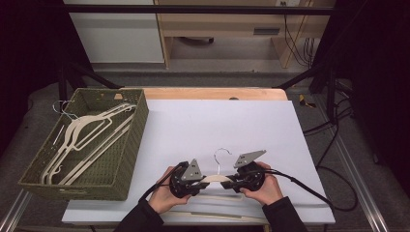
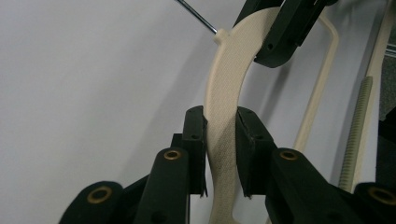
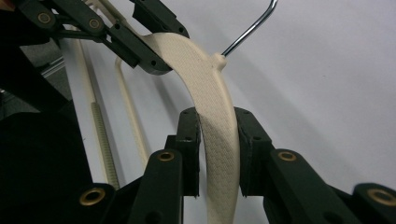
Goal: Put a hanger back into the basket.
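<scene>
Where the white table [image 1: 193, 121] meets its near edge, one cream hanger [image 1: 212, 180] is held between two grippers, its metal hook [image 1: 221, 154] pointing away from the person. Left gripper [image 1: 193, 186]: jaws pinching the left shoulder of the hanger; in the left gripper view the pads [image 2: 195, 140] press the cream arm [image 2: 222, 140] from both sides. Right gripper [image 1: 231, 183]: jaws clamped on the right shoulder; in the right gripper view the textured arm [image 3: 217, 135] sits between the pads [image 3: 247, 144], the right pad touching, the left possibly a hair off, though the angle makes that hard to judge. Each gripper shows in the other's view, gripping the far shoulder beyond the hook's base. Lower bar of the hanger: ribbed, lying near the table's front edge. Green woven basket [image 1: 138, 130]: at the table's left side, containing several more cream hangers [image 1: 82, 140] stacked flat, well apart from the held one. Hands [image 1: 164, 195] wrap both gripper bodies; black cables trail off to the right.
</scene>
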`<state>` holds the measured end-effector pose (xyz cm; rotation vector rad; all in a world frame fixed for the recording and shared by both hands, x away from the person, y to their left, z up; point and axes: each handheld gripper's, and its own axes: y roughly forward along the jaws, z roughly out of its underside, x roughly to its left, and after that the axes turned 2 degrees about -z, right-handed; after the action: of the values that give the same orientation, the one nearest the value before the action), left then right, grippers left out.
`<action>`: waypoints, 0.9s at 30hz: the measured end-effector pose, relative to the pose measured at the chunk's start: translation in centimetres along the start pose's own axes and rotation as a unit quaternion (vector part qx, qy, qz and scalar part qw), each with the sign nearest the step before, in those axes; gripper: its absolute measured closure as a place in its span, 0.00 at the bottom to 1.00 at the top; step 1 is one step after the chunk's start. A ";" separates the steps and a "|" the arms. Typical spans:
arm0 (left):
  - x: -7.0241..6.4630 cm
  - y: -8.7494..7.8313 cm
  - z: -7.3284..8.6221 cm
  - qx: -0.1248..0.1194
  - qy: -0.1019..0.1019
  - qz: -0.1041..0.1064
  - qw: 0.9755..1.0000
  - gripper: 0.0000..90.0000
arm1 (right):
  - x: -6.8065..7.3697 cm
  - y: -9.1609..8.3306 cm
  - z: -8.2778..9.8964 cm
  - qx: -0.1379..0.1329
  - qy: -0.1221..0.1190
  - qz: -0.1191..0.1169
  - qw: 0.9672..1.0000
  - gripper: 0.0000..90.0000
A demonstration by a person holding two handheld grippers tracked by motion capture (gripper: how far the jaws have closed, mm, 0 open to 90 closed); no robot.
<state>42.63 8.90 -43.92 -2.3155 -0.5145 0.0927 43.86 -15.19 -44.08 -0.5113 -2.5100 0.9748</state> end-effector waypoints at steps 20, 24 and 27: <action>1.9 -3.5 -0.3 -0.077 -0.067 -0.021 0.995 0.39 | 0.8 -3.1 -0.6 -0.068 -0.014 -0.042 0.997 0.95; 2.0 -4.4 -0.5 -0.090 -0.066 -0.022 0.994 0.38 | 1.0 -3.7 -0.8 -0.085 -0.022 -0.037 0.995 0.97; 1.9 -4.6 -0.7 -0.094 -0.063 -0.021 0.993 0.38 | 1.2 -4.0 -0.9 -0.099 -0.025 -0.025 0.994 0.97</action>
<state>43.01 12.15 -40.04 -2.4929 -0.6593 0.1776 42.53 -16.90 -40.34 -0.4847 -2.6675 0.7332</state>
